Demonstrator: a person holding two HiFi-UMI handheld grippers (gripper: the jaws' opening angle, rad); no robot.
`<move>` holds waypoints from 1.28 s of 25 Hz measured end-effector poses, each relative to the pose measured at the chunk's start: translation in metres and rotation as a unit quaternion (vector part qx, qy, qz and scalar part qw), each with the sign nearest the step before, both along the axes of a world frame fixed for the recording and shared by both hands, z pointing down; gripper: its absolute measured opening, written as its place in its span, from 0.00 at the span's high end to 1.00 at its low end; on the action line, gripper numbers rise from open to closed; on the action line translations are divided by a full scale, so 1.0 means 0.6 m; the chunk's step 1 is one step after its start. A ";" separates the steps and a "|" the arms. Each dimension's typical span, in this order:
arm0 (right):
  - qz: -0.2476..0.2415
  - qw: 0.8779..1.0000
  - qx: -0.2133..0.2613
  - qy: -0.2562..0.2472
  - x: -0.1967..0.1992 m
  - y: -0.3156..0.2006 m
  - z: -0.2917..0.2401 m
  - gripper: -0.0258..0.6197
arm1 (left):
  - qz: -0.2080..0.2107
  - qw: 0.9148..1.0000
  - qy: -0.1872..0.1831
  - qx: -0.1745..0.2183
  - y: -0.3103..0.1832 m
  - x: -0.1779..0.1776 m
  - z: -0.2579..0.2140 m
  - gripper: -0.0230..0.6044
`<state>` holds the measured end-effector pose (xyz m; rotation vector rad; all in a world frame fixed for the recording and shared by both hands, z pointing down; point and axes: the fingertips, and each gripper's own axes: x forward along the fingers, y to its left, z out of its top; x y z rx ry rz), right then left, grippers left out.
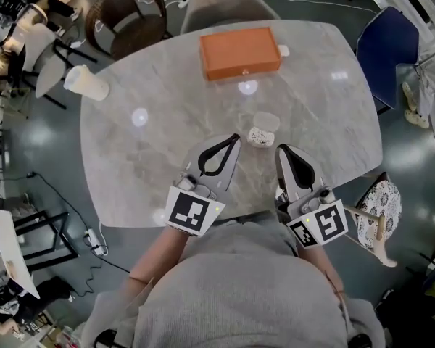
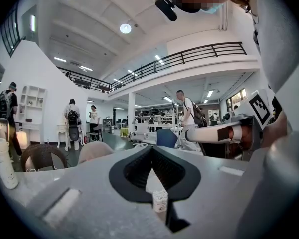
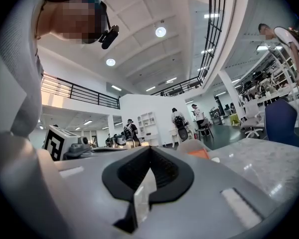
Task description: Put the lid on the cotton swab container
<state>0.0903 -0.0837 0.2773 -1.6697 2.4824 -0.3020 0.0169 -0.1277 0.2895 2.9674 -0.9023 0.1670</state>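
1. loose grey sweater (image 1: 239, 288) over the torso.
2. left gripper (image 1: 235, 138): pale grey shell, black looped jaw linings.
3. right gripper (image 1: 281, 149): same grey and black.
4. white marker cubes (image 1: 194, 210) printed with black squares, small green light.

**Head view.** Bright, even overhead light. Lamp reflections glare white on the marble table (image 1: 319, 136) at 9, 12 and 2 o'clock from its centre. Shadows are faint, and straight edges bow toward the borders.

**Gripper views.** Fisheye circles with black corners. A ceiling lamp (image 2: 125, 28) burns out near 12 o'clock in the left view, and another lamp (image 3: 160, 32) does so in the right. The hall is sharp, while the left gripper (image 2: 152, 151) and right gripper (image 3: 149, 151), close to the lens, are soft. The railing (image 2: 189, 59) curves.
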 end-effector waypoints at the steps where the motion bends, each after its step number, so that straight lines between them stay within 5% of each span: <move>1: -0.004 1.000 -0.001 0.001 0.002 -0.002 -0.002 0.96 | -0.002 1.000 -0.001 0.000 -0.001 0.002 -0.002 0.97; 11: -0.022 1.000 -0.008 0.010 0.026 -0.017 0.002 0.96 | -0.006 1.000 -0.017 -0.015 -0.011 0.012 0.025 0.97; 18: -0.033 0.999 -0.021 0.009 0.028 -0.016 0.023 0.96 | 0.027 0.999 -0.036 -0.004 -0.007 0.023 0.053 0.96; 32: -0.033 0.999 -0.033 0.010 0.046 -0.036 0.049 0.96 | 0.082 0.995 -0.058 -0.030 -0.006 0.039 0.110 0.74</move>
